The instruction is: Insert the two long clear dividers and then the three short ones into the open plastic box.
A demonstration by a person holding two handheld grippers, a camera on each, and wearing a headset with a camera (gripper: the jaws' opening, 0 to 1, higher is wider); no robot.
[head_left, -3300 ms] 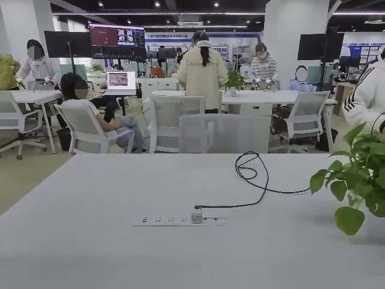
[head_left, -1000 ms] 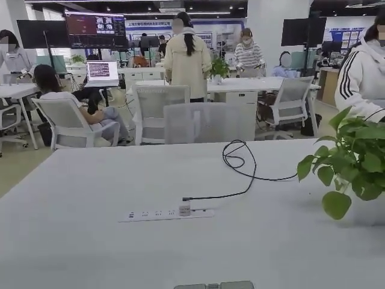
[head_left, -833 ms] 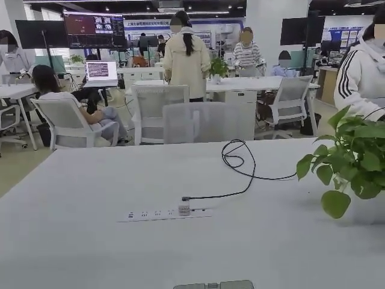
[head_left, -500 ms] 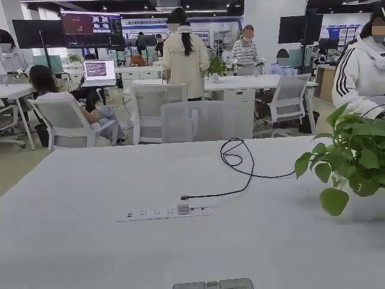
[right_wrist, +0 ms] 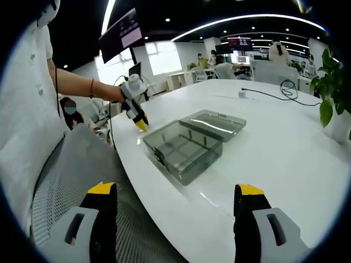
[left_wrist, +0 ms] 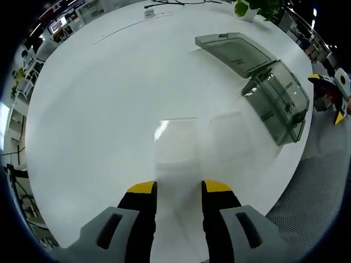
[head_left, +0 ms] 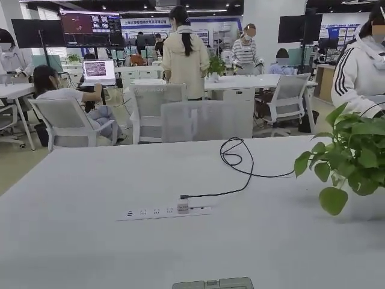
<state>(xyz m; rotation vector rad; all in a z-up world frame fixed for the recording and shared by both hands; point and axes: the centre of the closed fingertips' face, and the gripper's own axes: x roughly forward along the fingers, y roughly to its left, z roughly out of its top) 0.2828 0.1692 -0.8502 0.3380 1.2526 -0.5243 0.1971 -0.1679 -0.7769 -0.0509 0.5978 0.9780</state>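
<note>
The smoky clear plastic box [right_wrist: 184,147] lies open at the table's near edge, its lid [right_wrist: 215,121] folded flat behind it. The left gripper view has the box [left_wrist: 276,101] and lid [left_wrist: 236,50] at the right. Clear dividers [left_wrist: 176,140] lie flat on the white table just ahead of my left gripper [left_wrist: 179,188], which is open with nothing between its jaws. My right gripper [right_wrist: 175,190] is wide open, off the table's edge and short of the box. The left gripper [right_wrist: 135,108] hovers left of the box. A strip of the lid [head_left: 212,283] shows in the head view.
A white power strip [head_left: 163,212] with a black cable [head_left: 240,171] lies mid-table. A potted plant [head_left: 352,158] stands at the right. Mesh chairs [head_left: 207,120] line the far side, with people at desks beyond. A mesh chair seat [right_wrist: 82,181] sits below the table edge.
The head camera has tipped down a little, bringing the lid's edge into the bottom of the view. Nothing on the table has moved.
</note>
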